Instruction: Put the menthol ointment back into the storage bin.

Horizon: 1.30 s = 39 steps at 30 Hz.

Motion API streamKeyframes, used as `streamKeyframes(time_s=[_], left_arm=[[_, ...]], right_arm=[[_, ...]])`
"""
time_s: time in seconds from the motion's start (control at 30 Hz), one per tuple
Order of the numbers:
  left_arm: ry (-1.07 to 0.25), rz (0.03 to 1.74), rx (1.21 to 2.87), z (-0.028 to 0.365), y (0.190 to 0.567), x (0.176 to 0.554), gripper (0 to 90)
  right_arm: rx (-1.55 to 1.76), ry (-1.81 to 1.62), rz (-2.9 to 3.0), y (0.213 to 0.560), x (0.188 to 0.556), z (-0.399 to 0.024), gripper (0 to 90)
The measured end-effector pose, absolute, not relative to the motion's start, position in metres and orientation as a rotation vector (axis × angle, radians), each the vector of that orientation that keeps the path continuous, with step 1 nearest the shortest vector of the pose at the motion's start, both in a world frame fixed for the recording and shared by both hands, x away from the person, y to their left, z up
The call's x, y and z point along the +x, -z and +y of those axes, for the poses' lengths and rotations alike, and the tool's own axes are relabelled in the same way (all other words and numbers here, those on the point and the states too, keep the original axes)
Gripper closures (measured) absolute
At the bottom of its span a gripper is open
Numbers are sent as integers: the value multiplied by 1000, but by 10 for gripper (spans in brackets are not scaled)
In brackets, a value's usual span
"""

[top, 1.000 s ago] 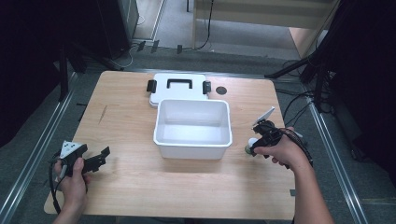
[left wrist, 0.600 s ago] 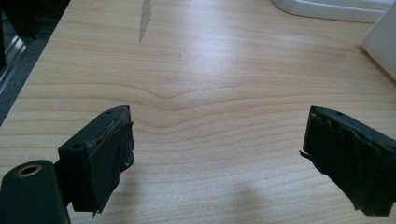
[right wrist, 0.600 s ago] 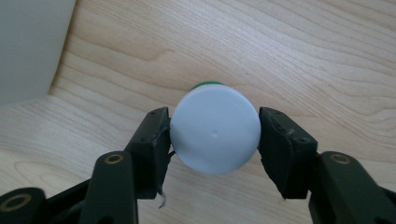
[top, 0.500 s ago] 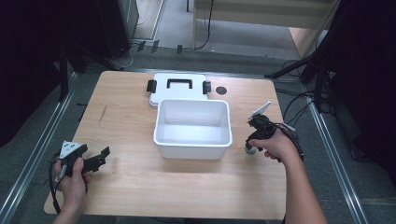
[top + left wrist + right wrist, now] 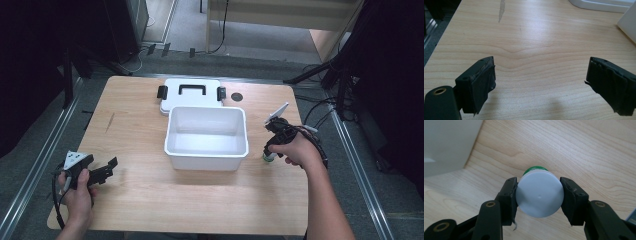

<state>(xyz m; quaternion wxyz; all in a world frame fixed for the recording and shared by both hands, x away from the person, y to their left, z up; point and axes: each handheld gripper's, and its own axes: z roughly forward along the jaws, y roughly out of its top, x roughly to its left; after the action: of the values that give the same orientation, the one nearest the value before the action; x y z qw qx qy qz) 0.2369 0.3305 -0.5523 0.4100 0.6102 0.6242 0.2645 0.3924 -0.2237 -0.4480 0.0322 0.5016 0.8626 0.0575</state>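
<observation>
- bottle [image 5: 539,196], small, white-capped with a green band under the cap, sits clamped between the two jaws of my right gripper [image 5: 539,195], which have just been closing on it; it stands at the table's right side, just beside the white bin [image 5: 206,136]
- seen from the high view, my right gripper [image 5: 272,150] points down at the bottle [image 5: 269,158] close off the bin's right wall, my hand wrapped over the top of it
- my left gripper [image 5: 539,82] has its jaws wide apart with nothing between them, only bare wood of the table [image 5: 529,37] beneath; in the high view it rests at the near left corner [image 5: 97,172], well apart from the bin
- doing this step well, i judge, means keeping the squeeze even on the cap's round edge, since the pads meet it at two narrow spots and a slick cap could twist or slide out
- i would lift straight up until the bottle's base clears the bin's rim, then carry it sideways over the open bin, keeping it upright so the weight hangs below the grip
- bin looks empty, so any spot inside will do; i would lower it near the floor before letting go, so it neither bounces nor tips
- white lid [image 5: 191,95] with its black handle and latches lies flat behind the bin, touching or nearly touching its far wall, out of the path
- my left gripper could steady the bin's near wall if the bin shifts
</observation>
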Motion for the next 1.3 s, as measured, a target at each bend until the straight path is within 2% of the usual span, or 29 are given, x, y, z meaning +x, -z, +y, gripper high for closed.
streamKeyframes(time_s=[0.53,1.3], left_arm=[[-664,1570,1538,330,552,237,91],[-667,1565,1550,331,552,237,91]], right_arm=[[1432,-220,2729,385,395,-204,520],[1326,-227,2770,332,399,-162,521]])
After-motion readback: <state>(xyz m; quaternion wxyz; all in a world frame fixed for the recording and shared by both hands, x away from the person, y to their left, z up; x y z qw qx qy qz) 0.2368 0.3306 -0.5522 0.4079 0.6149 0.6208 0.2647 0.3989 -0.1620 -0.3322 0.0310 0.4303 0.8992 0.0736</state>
